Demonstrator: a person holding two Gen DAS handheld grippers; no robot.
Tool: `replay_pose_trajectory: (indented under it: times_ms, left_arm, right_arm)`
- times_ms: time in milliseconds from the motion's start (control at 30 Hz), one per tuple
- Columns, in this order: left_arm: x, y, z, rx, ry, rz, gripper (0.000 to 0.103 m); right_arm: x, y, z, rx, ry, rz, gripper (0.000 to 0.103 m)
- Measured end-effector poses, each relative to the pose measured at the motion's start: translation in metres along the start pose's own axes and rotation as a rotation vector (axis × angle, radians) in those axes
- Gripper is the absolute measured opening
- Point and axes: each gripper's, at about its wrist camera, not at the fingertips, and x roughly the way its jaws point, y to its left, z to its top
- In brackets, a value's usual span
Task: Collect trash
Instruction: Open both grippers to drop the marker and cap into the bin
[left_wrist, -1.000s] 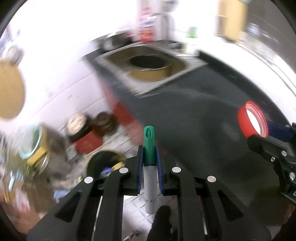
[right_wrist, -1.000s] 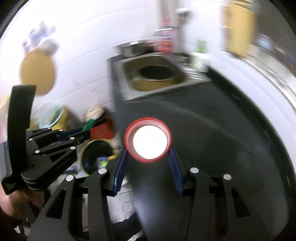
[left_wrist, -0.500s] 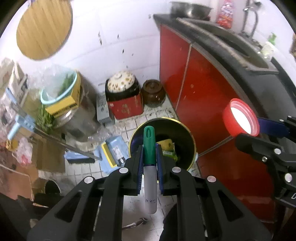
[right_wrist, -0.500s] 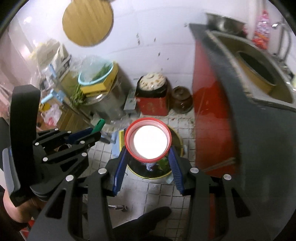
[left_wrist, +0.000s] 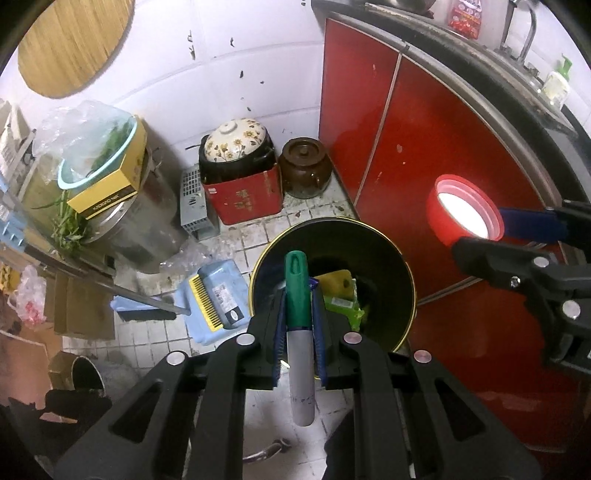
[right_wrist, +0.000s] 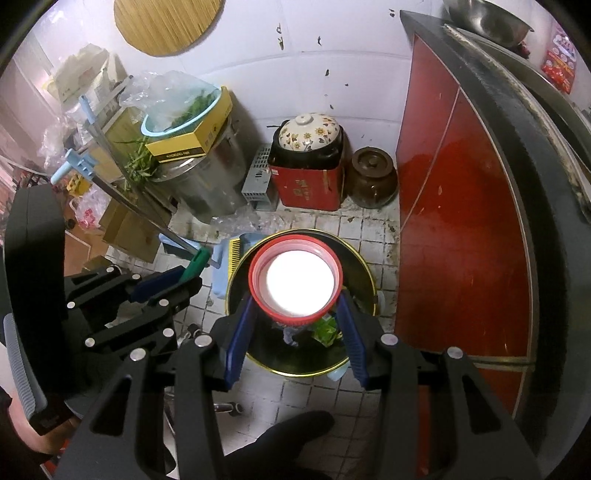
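Observation:
My left gripper (left_wrist: 298, 291) points down at a black bin with a gold rim (left_wrist: 406, 280) on the tiled floor. Its jaws are opening, with a green-capped white marker (left_wrist: 295, 273) upright between the blue pads, which still seem to touch it. In the right wrist view my right gripper (right_wrist: 295, 299) hangs over the same bin (right_wrist: 369, 280). Its jaws are opening too, and a red lid with a white inside (right_wrist: 295, 280) still sits between the pad tips. The bin holds yellow and green wrappers (left_wrist: 343, 295). Each gripper shows in the other's view: right gripper (left_wrist: 480, 229), left gripper (right_wrist: 184, 277).
A red cabinet (left_wrist: 424, 147) under a dark counter stands right of the bin. A blue dustpan (left_wrist: 218, 299) lies at its left. Behind are a red box with a floral-lidded pot (left_wrist: 240, 192), a brown jar (left_wrist: 304, 168) and a steel pot (left_wrist: 147, 229) with a yellow box.
Both grippers swung off the dark counter and sank toward the floor, ending over the bin. The marker and the lid stayed in place between the pads, which stand slightly wider now.

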Motion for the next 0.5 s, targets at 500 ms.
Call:
replay_pose_trajectory:
  times_ms: [500]
  left_arm:
    - [-0.038,-0.018,0.010,0.039,-0.048,-0.011,0.074]
  right_arm:
    - [-0.063,-0.015,-0.016,0.054,-0.058,-0.031,0.073]
